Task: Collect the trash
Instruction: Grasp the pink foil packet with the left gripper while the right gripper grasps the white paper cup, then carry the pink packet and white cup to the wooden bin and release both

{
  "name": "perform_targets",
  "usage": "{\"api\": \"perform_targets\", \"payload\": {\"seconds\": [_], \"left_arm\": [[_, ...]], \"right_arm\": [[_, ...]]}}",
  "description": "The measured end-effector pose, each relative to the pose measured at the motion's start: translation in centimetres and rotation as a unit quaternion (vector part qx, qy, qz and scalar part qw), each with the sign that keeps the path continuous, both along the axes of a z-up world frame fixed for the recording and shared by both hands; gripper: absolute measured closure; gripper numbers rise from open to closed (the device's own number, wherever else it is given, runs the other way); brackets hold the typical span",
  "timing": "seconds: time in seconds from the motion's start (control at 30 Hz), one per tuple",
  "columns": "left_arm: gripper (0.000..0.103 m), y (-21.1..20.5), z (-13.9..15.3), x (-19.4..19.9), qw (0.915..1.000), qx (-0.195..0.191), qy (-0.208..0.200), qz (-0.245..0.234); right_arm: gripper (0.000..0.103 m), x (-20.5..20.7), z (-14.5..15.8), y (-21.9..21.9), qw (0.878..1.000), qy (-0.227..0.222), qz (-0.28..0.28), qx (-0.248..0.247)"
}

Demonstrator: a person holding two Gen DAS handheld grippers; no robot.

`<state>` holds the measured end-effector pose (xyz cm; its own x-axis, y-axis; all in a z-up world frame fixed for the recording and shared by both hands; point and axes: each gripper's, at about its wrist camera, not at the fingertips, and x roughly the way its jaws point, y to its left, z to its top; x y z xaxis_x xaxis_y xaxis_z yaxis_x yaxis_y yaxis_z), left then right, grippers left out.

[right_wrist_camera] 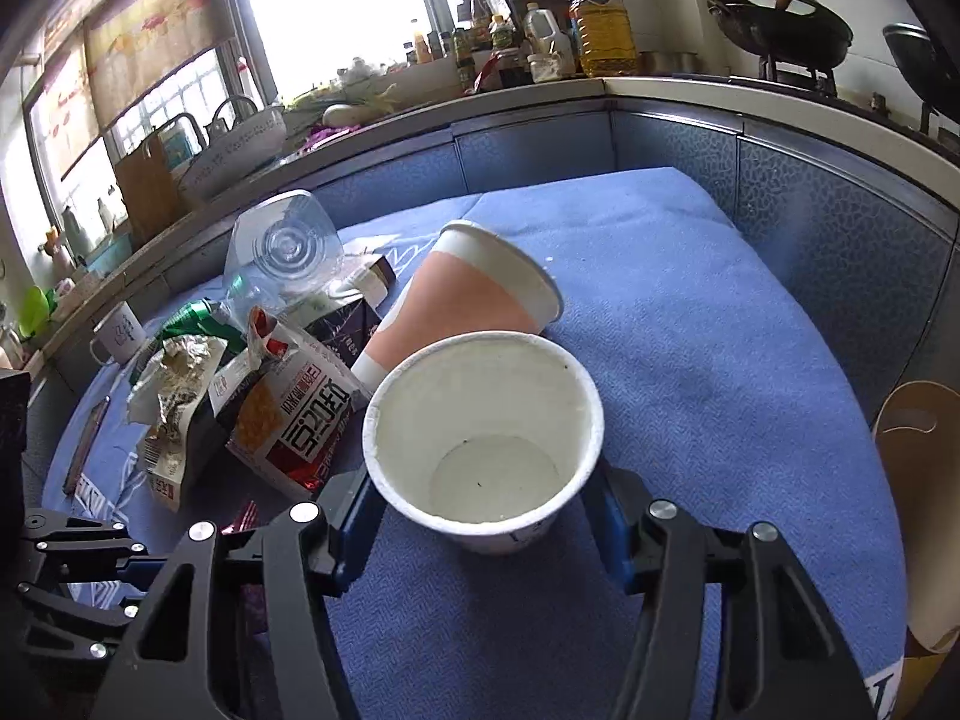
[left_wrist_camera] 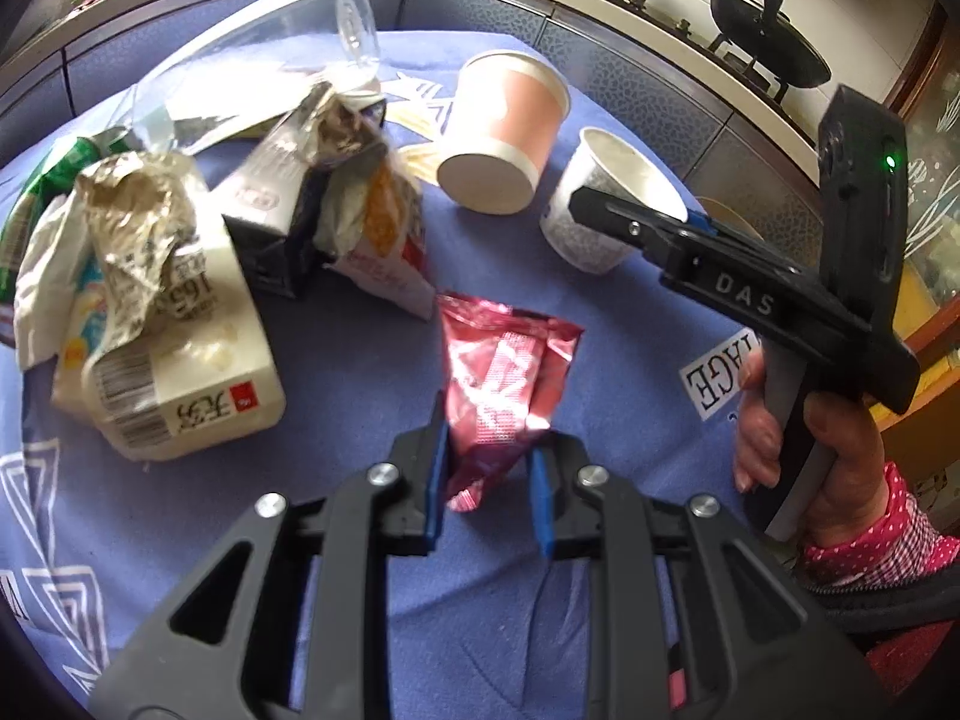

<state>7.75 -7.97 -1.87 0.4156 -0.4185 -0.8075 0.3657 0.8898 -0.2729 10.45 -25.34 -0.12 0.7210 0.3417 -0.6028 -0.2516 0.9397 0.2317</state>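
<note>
Left tongs (left_wrist_camera: 487, 480), nearest the left wrist camera: blue pads (left_wrist_camera: 435, 480) drawn in narrow around the lower end of a crumpled pink foil wrapper (left_wrist_camera: 504, 384). Left pad touches the foil; right pad lies just beside its edge, so contact on that side cannot be told for certain. Wrapper lies flat on the blue cloth (left_wrist_camera: 360, 330) covering the tabletop.

Right tongs (right_wrist_camera: 480, 516): jaws partly apart, straddling a white paper cup (right_wrist_camera: 486, 432) that stands upright and looks empty. Both blue pads (right_wrist_camera: 354, 516) sit against the cup wall low down; firm pressing cannot be confirmed. In the left wrist view a hand (left_wrist_camera: 828, 450) in a pink checked sleeve holds this tool's grip, fingers reaching to the same cup (left_wrist_camera: 606, 204).

Other trash on the cloth:
- pink-and-white paper cup (right_wrist_camera: 468, 294), on its side, just behind the white cup.
- red-and-orange snack bag (right_wrist_camera: 288, 420), left of the white cup.
- crushed cream carton (left_wrist_camera: 162, 360), left of the foil wrapper.
- clear plastic bottle (right_wrist_camera: 282, 246), lying at the back of the pile.
</note>
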Motion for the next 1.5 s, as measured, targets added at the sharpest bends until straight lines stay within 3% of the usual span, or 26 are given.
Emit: {"api": "perform_targets", "payload": {"seconds": [0.17,0.3,0.43,0.6,0.7,0.8,0.87,0.9,1.07,1.27,1.5], "left_arm": [[0.081,-4.3,1.4,2.6,0.9976,-0.015,-0.011,-0.067],[0.081,-11.3,2.3,5.3,0.9902,-0.024,-0.028,-0.135],[0.081,-18.4,2.3,7.5,0.9803,-0.048,-0.016,-0.191],[0.081,-25.5,0.8,9.2,0.9703,-0.061,0.014,-0.233],[0.081,-29.1,-0.4,9.8,0.9669,-0.049,0.030,-0.249],[0.068,-31.3,-1.6,10.1,0.9666,-0.021,0.035,-0.253],[0.051,-31.8,-2.1,10.0,0.9681,-0.003,0.040,-0.247],[0.050,-31.7,-2.2,10.0,0.9692,-0.002,0.038,-0.243],[0.050,-30.5,-1.4,9.7,0.9720,-0.008,0.023,-0.234],[0.050,-26.0,1.0,8.4,0.9774,-0.033,-0.019,-0.208],[0.050,-17.1,2.8,6.5,0.9873,-0.032,-0.071,-0.139]], "right_arm": [[0.044,-2.5,1.3,-6.9,0.995,-0.031,-0.090,0.028],[0.044,-4.2,0.7,-14.4,0.981,-0.022,-0.192,0.030],[0.043,-5.8,-0.8,-19.8,0.965,-0.008,-0.261,0.029],[0.043,-6.6,-3.3,-23.8,0.952,0.014,-0.304,0.035],[0.042,-6.7,-4.5,-24.8,0.949,0.027,-0.311,0.036],[0.035,-6.6,-5.2,-25.2,0.948,0.032,-0.314,0.040],[0.022,-6.8,-5.5,-25.2,0.947,0.029,-0.317,0.045],[0.018,-7.1,-5.5,-25.2,0.946,0.022,-0.321,0.046],[0.018,-7.7,-4.9,-24.9,0.943,-0.001,-0.331,0.043],[0.018,-8.8,-3.0,-24.0,0.937,-0.027,-0.341,0.064],[0.021,-8.5,0.1,-18.9,0.954,-0.059,-0.280,0.087]]}}
